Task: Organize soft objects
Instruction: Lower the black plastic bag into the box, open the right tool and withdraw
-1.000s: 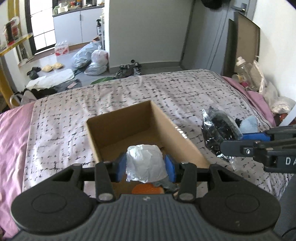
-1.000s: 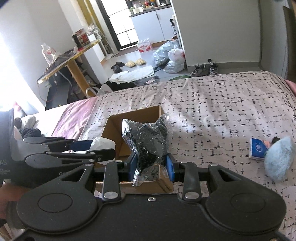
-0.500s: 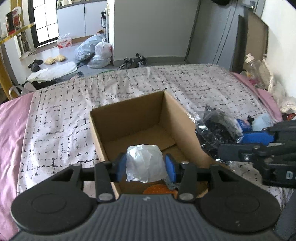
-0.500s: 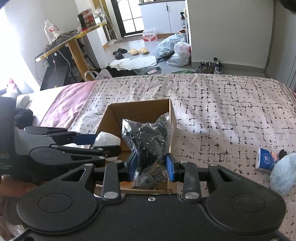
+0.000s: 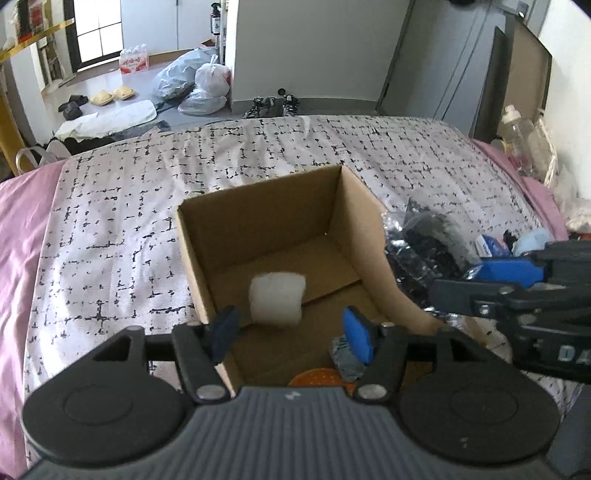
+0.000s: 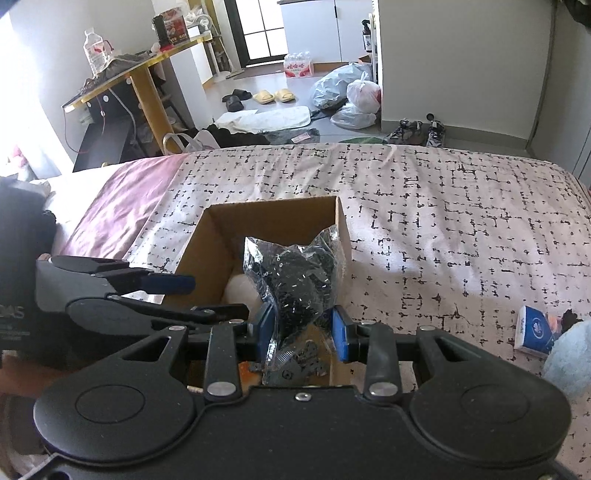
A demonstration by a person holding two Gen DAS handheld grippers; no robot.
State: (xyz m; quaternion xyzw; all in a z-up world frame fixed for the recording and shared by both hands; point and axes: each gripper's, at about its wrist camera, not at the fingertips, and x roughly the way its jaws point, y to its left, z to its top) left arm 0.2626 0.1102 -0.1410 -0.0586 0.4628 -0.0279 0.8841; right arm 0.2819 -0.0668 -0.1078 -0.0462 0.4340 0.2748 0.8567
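The left gripper (image 5: 291, 328) is held spread and empty above the cardboard box (image 5: 258, 206); the white bundle (image 5: 277, 299) is seen inside, near its left wall. A black-filled plastic bag (image 6: 295, 280) is pinched by the right gripper (image 6: 301, 332) over the box's right edge.

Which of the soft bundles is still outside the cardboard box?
The black bundle in clear plastic, clamped in the right gripper. The white one already lies inside the cardboard box.

Daylight came through a dark-framed window (image 5: 98, 31) beyond white cabinets (image 6: 325, 26). A bed (image 6: 461, 229) with a black-checked cover filled the foreground. On the grey floor (image 5: 155, 79) lay plastic bags (image 5: 199, 86), slippers (image 6: 273, 96) and shoes (image 6: 417, 133). A yellow-legged table (image 6: 144, 85) stood left.
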